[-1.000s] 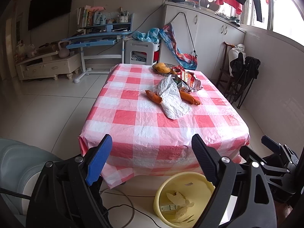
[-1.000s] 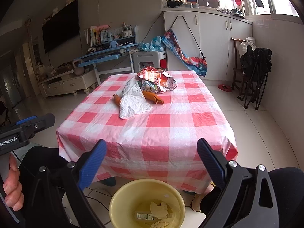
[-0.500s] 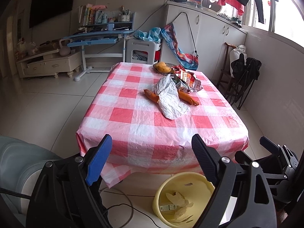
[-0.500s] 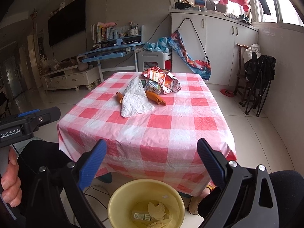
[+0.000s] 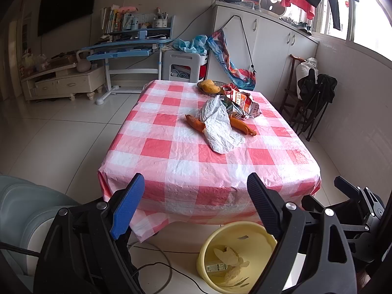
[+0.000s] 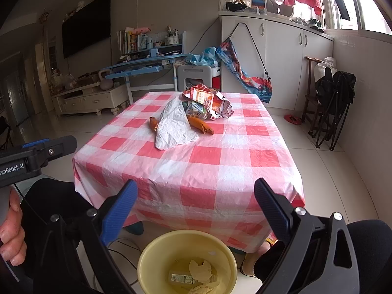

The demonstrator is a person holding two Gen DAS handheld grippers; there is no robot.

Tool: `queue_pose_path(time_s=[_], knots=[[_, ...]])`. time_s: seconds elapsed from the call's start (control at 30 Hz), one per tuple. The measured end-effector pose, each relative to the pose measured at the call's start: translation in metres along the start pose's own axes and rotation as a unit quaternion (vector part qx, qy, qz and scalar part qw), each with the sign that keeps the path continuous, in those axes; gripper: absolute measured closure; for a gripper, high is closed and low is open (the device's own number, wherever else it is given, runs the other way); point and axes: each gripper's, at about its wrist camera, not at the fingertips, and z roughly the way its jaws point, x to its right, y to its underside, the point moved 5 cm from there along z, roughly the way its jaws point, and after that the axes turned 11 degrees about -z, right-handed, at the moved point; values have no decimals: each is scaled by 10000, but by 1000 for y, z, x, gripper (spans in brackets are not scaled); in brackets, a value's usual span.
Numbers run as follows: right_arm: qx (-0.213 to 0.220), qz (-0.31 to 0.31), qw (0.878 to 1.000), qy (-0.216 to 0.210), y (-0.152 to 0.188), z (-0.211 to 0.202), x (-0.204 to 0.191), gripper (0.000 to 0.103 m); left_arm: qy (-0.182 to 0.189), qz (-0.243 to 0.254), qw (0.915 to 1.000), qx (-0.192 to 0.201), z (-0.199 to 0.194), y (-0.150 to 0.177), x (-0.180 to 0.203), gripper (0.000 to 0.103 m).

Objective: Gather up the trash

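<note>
The counter (image 5: 186, 161), draped in a red-and-white checked cloth, serves as the landmark. Toward its far end lies the trash: a crumpled white plastic bag (image 5: 219, 127) spread over an orange wrapper (image 5: 241, 125) whose two ends stick out from under it, and just behind them a crushed red-and-silver snack bag (image 5: 241, 103). Beyond the snack bag, at the far edge, sits a dish of yellow fruit (image 5: 209, 86).

On the floor in front of the counter's near edge stands a yellow bin (image 6: 187, 261) — it already holds a small carton and some crumpled paper.

Both tools hover short of the near edge, above the bin. The left gripper (image 5: 196, 196) has its jaws spread wide with nothing between them; the right gripper (image 6: 194, 199) likewise gapes empty. A hand (image 6: 11, 232) holds the left tool's grip.
</note>
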Motion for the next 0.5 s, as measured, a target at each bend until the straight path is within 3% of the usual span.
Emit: queue_pose_path(time_s=[0.5], knots=[[0, -9, 10000, -1, 0, 0, 0, 11, 1, -2, 10000, 1, 0, -1, -1, 21]])
